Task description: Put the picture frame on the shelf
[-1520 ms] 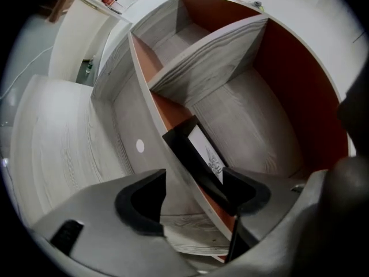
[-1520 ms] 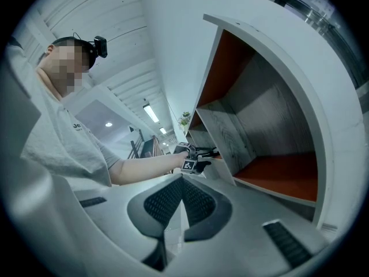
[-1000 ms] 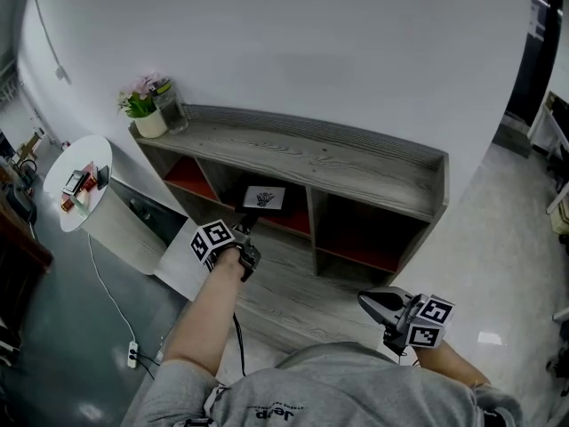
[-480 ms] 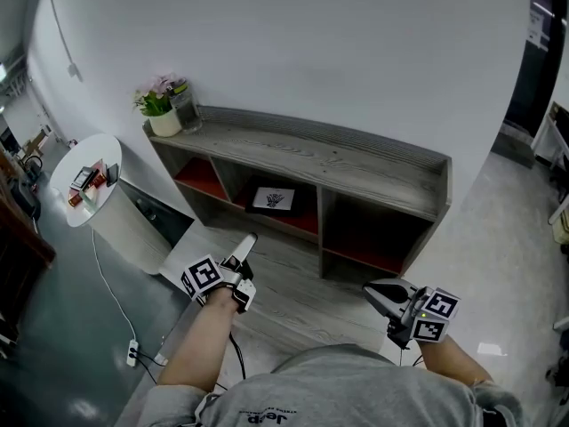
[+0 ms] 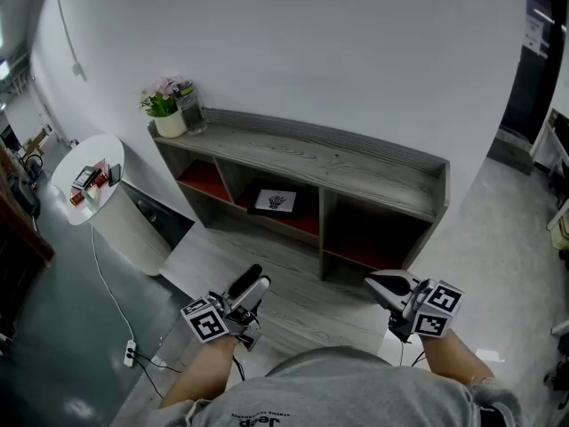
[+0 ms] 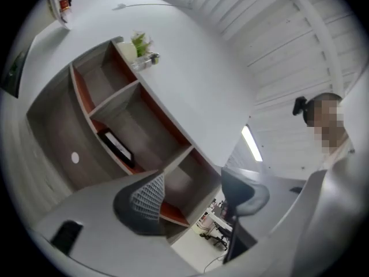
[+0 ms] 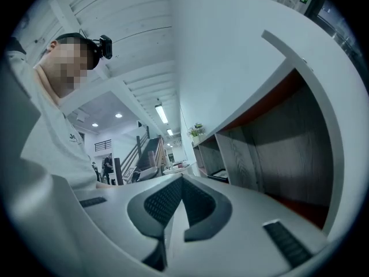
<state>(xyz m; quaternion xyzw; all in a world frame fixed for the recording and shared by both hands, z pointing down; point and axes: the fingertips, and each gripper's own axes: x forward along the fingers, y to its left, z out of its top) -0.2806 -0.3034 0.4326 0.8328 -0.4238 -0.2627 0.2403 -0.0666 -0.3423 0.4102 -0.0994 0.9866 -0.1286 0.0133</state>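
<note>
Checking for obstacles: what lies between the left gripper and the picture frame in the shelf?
Only bare floor, seen in the head view. The left gripper, jaws closing on nothing, is well apart from the picture frame in the shelf.

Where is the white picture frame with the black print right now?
In the head view, the white picture frame sits in the middle compartment of the grey wooden shelf, on its red floor.
</note>
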